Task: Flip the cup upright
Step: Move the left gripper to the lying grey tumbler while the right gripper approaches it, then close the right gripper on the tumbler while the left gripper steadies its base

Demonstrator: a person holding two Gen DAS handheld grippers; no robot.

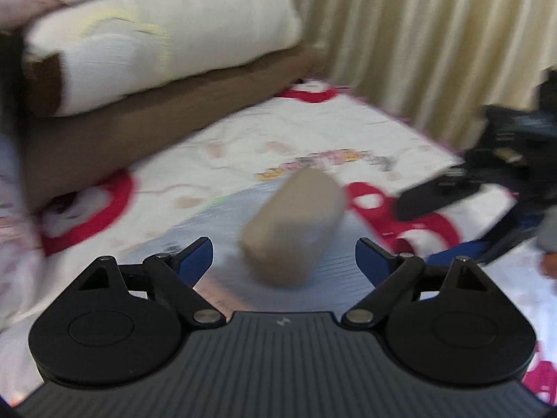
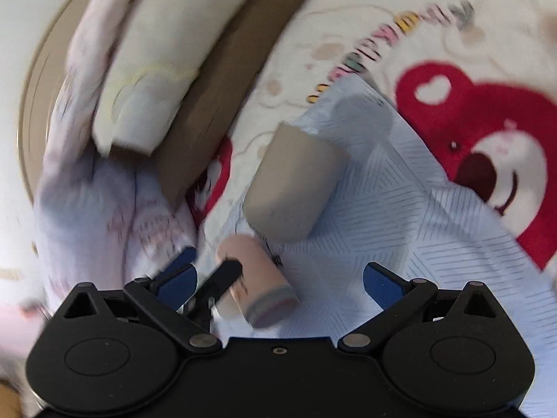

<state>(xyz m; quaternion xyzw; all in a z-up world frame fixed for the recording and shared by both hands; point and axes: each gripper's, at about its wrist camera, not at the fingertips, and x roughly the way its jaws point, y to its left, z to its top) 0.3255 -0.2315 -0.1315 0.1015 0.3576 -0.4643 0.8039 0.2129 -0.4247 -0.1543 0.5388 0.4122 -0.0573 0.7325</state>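
A beige cup (image 1: 292, 226) lies on its side on a pale blue striped cloth (image 1: 334, 264). My left gripper (image 1: 283, 261) is open, with the cup just ahead between its blue pads, not touching. In the right wrist view the cup (image 2: 296, 181) lies tilted on the cloth (image 2: 400, 209). My right gripper (image 2: 278, 278) is open and hovers above and behind it. A pink cylinder with a black tip (image 2: 257, 285) shows between the right fingers, blurred. The right gripper (image 1: 452, 188) also shows in the left wrist view at the right.
A white quilt with red bear prints (image 1: 195, 174) covers the floor. A brown bed base (image 1: 139, 132) with a white mattress (image 1: 167, 45) stands at the left. Cream curtains (image 1: 435, 35) hang behind. Rumpled bedding (image 2: 104, 202) lies left of the cup.
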